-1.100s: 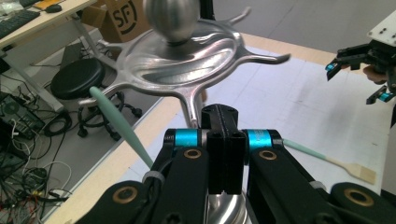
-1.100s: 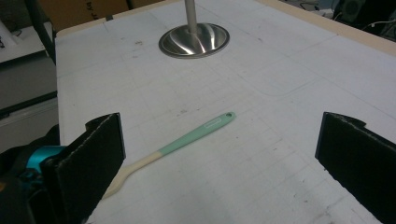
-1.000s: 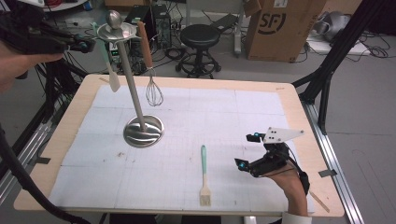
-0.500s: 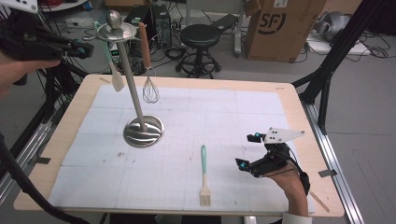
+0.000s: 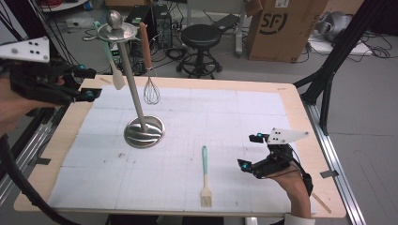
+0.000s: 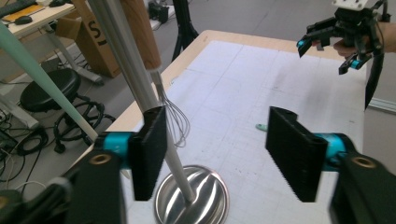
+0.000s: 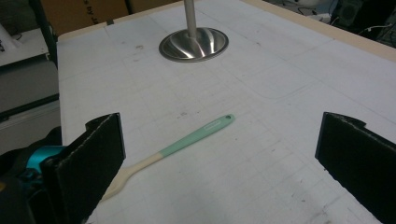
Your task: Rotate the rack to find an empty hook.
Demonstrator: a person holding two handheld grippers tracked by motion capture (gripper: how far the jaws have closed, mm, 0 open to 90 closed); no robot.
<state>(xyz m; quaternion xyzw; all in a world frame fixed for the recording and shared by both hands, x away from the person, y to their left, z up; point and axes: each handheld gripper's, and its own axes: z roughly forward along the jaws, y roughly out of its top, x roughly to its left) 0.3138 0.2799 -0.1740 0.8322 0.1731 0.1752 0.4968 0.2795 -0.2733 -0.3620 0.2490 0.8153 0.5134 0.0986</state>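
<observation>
A: Gridded white mat point(image 5: 234, 122) covers the table. Status?

B: Left gripper point(image 5: 87, 83) jaws have just been opening, nothing between them; spatula point(image 5: 114, 65) and whisk point(image 5: 150, 89) hang on the utensil stand point(image 5: 136, 108), far left.

A: Right gripper point(image 5: 249, 152)?

B: Spread, empty. Pastry brush point(image 5: 205, 176) lies near it, likely next.

One camera hangs high over the near edge of the white gridded table mat point(image 5: 225, 122), looking forward and down. Both gripper cameras sit close above it, sharing the round steel stand base point(image 6: 191, 196) and teal-handled pastry brush point(image 7: 182, 140)
</observation>
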